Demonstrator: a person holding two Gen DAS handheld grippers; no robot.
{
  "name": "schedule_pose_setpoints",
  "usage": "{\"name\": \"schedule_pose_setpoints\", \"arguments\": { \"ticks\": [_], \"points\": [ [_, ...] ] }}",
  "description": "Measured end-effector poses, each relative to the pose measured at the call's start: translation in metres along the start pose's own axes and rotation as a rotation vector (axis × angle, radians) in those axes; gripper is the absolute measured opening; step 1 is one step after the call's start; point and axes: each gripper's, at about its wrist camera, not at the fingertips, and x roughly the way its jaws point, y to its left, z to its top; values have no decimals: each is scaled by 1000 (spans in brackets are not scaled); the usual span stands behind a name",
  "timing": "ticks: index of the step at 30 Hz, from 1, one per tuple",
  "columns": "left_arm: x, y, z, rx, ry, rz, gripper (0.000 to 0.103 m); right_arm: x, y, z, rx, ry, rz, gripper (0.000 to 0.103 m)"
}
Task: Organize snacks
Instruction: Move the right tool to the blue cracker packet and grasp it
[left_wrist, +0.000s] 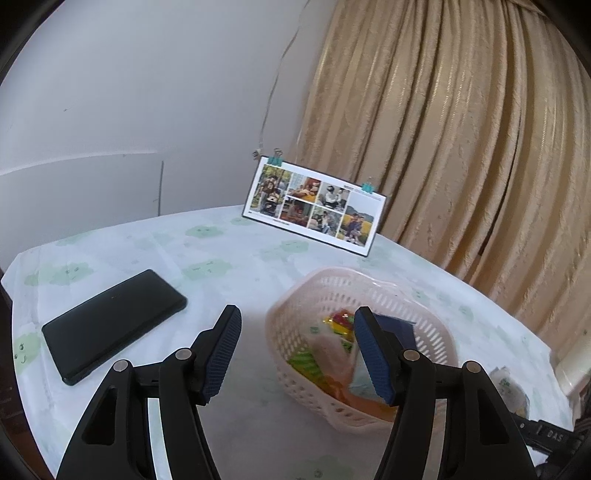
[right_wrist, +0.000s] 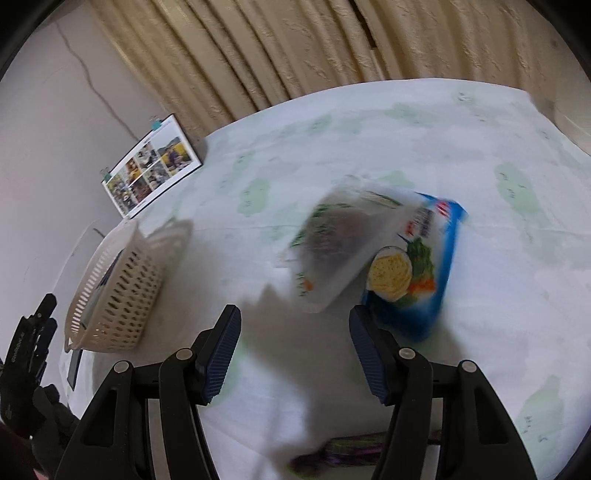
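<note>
Left gripper (left_wrist: 297, 350) hovers with its jaws spread wide and nothing between them, its right finger over the near side of the basket (left_wrist: 424, 325). Pale, perforated plastic, the basket sits on a table (left_wrist: 229, 258) under a white cloth printed with green shapes, and holds several snack packets (left_wrist: 314, 362) in green, yellow and orange. Left of the basket lies a black phone (left_wrist: 114, 325). Behind the basket a photo card (left_wrist: 314, 205) stands propped near the curtain (left_wrist: 461, 129).

Right gripper (right_wrist: 295, 349) is also spread and empty, hanging over the cloth to the right of the basket. Just ahead of it, well apart from the basket, lie two more packs, blurred: a blue noodle pack (right_wrist: 413, 273) and a whitish pack (right_wrist: 332, 243) overlapping its left side. Something purple and blurred lies at the table's near edge
</note>
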Motion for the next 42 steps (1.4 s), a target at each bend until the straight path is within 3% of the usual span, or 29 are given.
{"name": "schedule_pose_setpoints", "arguments": {
  "ticks": [13, 24, 29, 37, 42],
  "points": [
    [-6, -38, -4, 93, 32, -86, 68, -26, -47, 4, 69, -59, -62, 59],
    [-17, -95, -14, 236, 93, -238, 78, -46, -66, 17, 31, -132, -126, 62],
    [-20, -116, -22, 277, 129, -290, 78, -34, -74, 37, -32, -156, -207, 65],
    [-16, -151, -38, 357, 185, -348, 78, -4, -72, 48, -142, -48, -147, 66],
    [-7, -174, -49, 418, 221, -372, 78, 5, -66, 42, -189, -8, -192, 62]
  ]
}}
